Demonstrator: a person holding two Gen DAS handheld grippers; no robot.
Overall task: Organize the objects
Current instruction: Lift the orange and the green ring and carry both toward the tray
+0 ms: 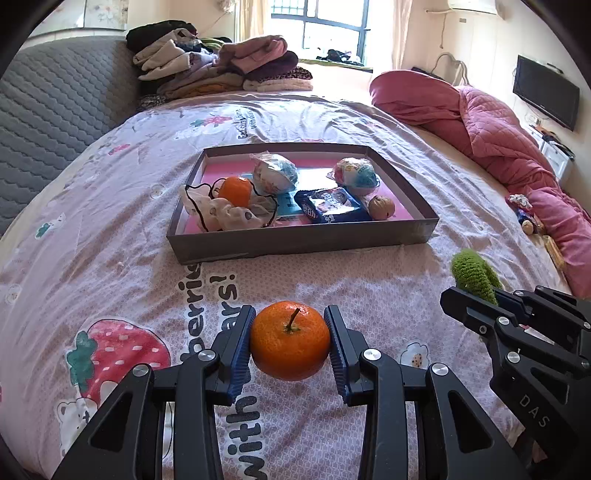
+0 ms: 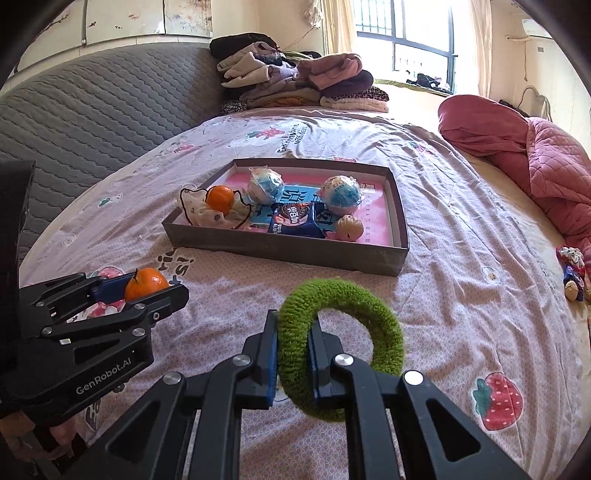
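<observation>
Bedroom, daylight from barred window [image 1: 334,29] at far wall, pale curtains [image 1: 251,18] beside it. Bed covered by lilac sheet [image 1: 110,206] with strawberry and bear print. Grey quilted headboard [image 1: 48,110] at left. Pile of folded clothes [image 1: 221,66] at far end of bed. Pink quilt [image 1: 491,129] bunched along right side. Black TV [image 1: 546,96] on cream right wall; air conditioner [image 1: 472,5] high above.
</observation>
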